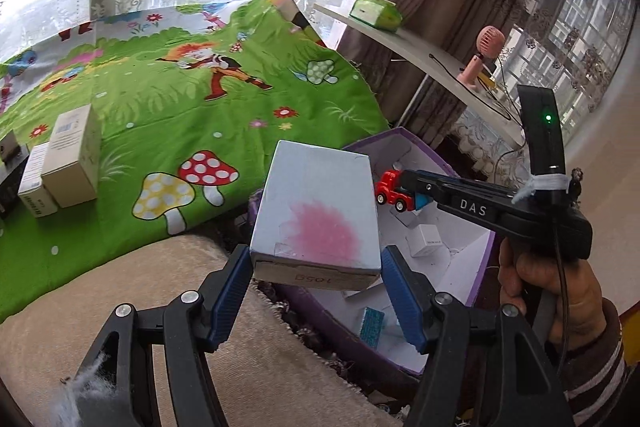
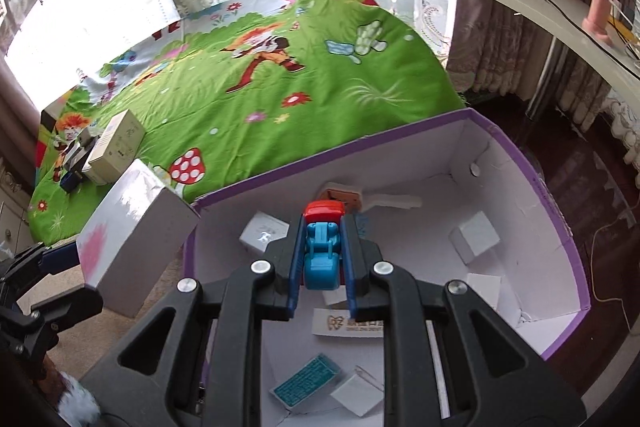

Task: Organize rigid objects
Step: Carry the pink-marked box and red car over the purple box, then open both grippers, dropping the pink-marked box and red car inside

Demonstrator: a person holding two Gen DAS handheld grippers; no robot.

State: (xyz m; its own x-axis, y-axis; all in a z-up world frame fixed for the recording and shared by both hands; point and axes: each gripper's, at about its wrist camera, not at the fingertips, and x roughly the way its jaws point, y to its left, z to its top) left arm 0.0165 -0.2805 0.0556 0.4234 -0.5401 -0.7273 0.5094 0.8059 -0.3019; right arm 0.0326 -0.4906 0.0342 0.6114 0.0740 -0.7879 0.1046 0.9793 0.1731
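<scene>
Jaws of the left gripper [image 1: 316,267] are clamped on a white box with a pink blotch [image 1: 316,211], held over the purple bin's [image 2: 576,267] 9 o'clock rim. Right gripper [image 2: 322,267] is pinched narrow on a red-and-blue toy truck [image 2: 322,243] above the bin interior, small boxes [image 2: 474,241] lying below. Green cartoon sheet [image 2: 248,115] is seen at 11 o'clock.
</scene>
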